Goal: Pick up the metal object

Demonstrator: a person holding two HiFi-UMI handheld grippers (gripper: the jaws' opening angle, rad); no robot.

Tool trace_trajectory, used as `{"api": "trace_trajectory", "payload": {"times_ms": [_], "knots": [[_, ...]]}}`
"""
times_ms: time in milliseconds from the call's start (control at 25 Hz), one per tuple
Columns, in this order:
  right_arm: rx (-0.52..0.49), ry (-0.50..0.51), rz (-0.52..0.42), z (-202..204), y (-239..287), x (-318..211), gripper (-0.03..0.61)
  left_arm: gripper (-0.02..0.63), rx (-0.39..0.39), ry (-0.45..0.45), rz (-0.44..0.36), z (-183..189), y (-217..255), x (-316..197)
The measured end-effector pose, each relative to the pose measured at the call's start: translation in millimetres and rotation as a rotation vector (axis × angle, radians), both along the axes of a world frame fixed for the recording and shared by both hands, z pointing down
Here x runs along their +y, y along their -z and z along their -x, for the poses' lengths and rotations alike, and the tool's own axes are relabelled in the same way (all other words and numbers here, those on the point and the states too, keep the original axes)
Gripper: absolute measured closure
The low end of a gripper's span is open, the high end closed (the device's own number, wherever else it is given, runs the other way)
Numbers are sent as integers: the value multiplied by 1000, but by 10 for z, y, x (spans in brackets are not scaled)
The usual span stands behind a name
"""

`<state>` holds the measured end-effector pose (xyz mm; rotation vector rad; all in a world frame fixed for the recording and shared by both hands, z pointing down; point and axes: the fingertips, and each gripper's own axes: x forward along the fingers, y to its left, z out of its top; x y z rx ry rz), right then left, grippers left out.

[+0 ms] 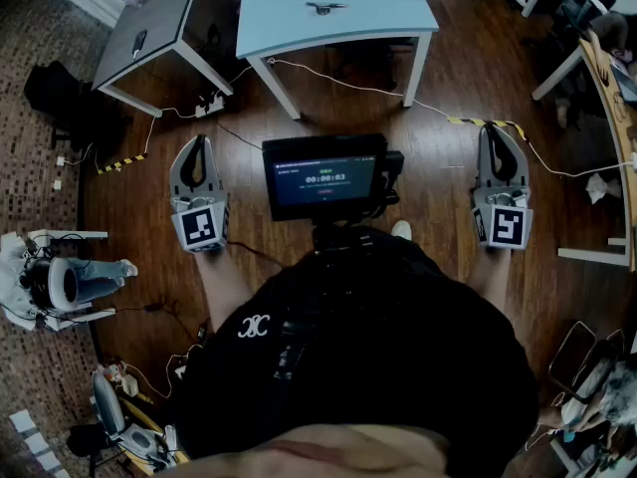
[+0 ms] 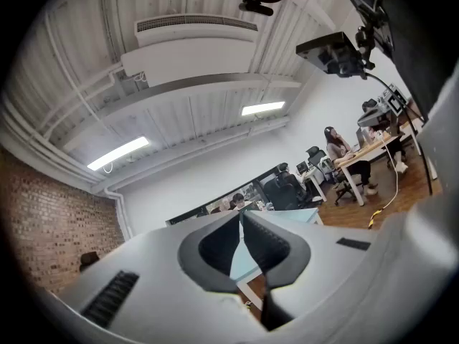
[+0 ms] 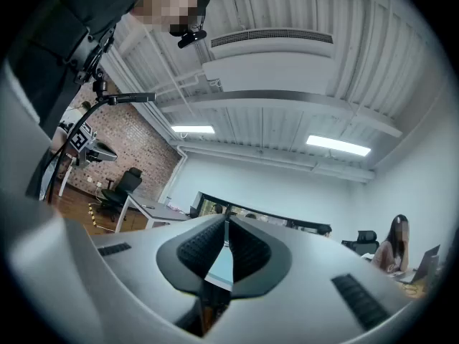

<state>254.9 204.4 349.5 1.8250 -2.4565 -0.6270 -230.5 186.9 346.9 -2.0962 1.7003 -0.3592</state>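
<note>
**Dark wood floor, metal object alone on the desk, both grippers closed and empty**

Dark wooden floor fills the head view, with a strip of yellow-and-black tape stuck across it. At the top edge stands a pale blue rectangular desk on white legs. Near the middle of its top lies the small dark metal object, flat and by itself. A darker grey desk stands just to the left.

The person, in a black top, stands well back from the pale blue desk with a small black screen mounted at the chest. The left gripper is held out at the screen's left and the right gripper at its right. Both are over bare floor, well apart from the metal object and from each other. Each carries a cube of black-and-white square markers at its near end.

In the left gripper view the two black ribbed pads meet at their tips with nothing between them. A patch of the pale blue desk shows through the opening below the tips. In the right gripper view the tips are likewise together and hold nothing. Behind the jaws are a white ribbed ceiling with long strip lights, a brick wall and people seated at far desks.
</note>
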Motion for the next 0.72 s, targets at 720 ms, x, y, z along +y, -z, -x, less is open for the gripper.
{"api": "trace_trajectory", "payload": {"times_ms": [720], "knots": [[4, -16, -22, 931, 32, 165, 548, 620, -22, -36, 10, 878, -115, 48]]}}
